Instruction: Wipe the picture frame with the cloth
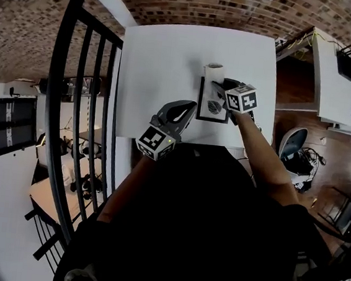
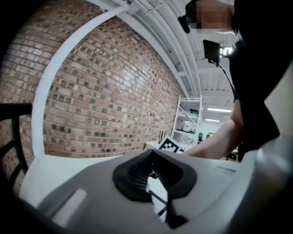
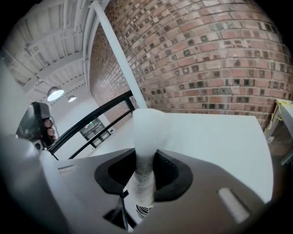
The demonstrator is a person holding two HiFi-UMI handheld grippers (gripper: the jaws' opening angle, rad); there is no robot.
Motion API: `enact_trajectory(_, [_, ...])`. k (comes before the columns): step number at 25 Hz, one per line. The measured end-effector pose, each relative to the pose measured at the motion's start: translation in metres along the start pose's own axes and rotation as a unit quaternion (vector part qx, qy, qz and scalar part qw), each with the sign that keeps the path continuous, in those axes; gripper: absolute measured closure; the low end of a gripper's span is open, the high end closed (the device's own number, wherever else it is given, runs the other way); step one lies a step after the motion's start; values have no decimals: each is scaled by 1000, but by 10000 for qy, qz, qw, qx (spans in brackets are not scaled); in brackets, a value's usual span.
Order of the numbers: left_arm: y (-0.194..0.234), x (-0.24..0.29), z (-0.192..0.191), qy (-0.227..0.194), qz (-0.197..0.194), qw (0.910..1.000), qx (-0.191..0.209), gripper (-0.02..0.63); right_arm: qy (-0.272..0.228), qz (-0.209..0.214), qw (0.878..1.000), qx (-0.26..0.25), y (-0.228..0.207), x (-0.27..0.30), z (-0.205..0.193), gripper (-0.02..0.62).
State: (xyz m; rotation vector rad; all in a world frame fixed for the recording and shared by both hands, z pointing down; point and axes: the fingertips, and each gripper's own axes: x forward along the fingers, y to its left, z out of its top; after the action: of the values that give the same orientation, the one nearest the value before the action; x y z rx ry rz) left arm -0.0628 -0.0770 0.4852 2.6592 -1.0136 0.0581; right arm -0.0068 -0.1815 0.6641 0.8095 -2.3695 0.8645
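A black picture frame (image 1: 212, 101) with a printed picture lies flat on the white table (image 1: 157, 72), right of middle. My right gripper (image 1: 217, 84) is over the frame's far end, shut on a white cloth (image 1: 214, 71) that bunches up beyond its tips. In the right gripper view the cloth (image 3: 147, 132) stands up between the pads (image 3: 171, 176), with a bit of the frame's picture (image 3: 143, 211) below. My left gripper (image 1: 192, 107) hovers by the frame's near left corner, jaws together with nothing between them. Its own view shows a thin black frame edge (image 2: 160, 199) through the pads (image 2: 137, 176).
A black metal railing (image 1: 83, 96) runs along the table's left side, with a lower floor beyond it. A brick wall (image 1: 196, 5) rises behind the table. To the right stand a white cabinet with a router (image 1: 349, 64) and a chair (image 1: 293, 146).
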Motion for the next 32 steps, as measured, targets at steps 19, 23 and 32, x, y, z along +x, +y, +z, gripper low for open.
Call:
enact_trajectory(19, [17, -20, -14, -69, 367, 9990, -230, 604, 1308, -307, 9851, 1070, -13, 69, -78, 489])
enact_trajectory(23, [13, -19, -16, -49, 273, 9994, -231, 604, 1405, -168, 9835, 1124, 6, 60, -97, 489])
enact_trajectory(32, [-5, -1, -9, -33, -82, 9993, -370, 604, 1738, 154, 9791, 1042, 48, 30, -146, 488])
